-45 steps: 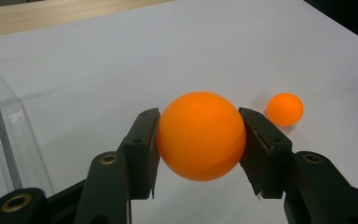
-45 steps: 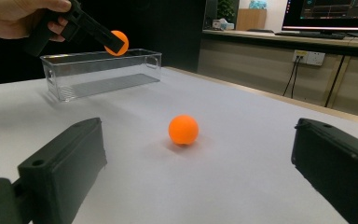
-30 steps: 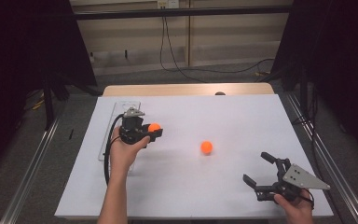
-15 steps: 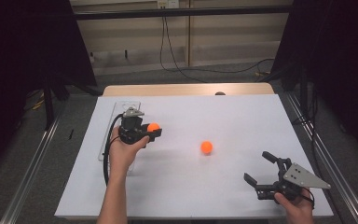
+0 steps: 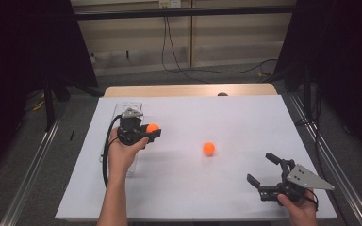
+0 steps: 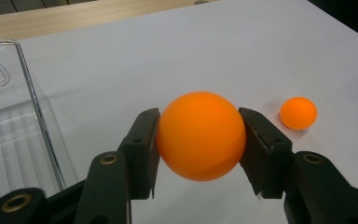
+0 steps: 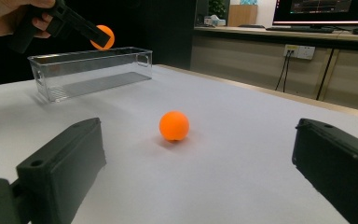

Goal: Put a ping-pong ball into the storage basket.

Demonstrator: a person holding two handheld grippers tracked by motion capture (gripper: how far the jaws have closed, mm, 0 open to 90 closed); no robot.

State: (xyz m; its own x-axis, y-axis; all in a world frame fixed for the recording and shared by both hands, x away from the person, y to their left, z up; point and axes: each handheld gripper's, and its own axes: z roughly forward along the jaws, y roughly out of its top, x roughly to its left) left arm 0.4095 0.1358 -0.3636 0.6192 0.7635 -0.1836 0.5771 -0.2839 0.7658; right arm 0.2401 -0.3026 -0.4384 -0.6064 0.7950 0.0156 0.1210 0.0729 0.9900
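Left gripper (image 6: 198, 140) pinched one orange ball (image 6: 201, 135) just beside clear bin (image 6: 9, 140) | right gripper (image 7: 200, 172) spread wide, empty | second ball (image 5: 209, 149) lay mid-table | bin looked empty; likely both balls left to drop in

Left claw (image 5: 152, 133) clamped, raised (forearm extended); right claw (image 5: 263, 170) spread wide.

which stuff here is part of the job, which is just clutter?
Likely in play:
held ball, clamped in the left gripper
loose ball on the table
clear bin
right gripper, open

Background:
wall cables
monitor
wall socket
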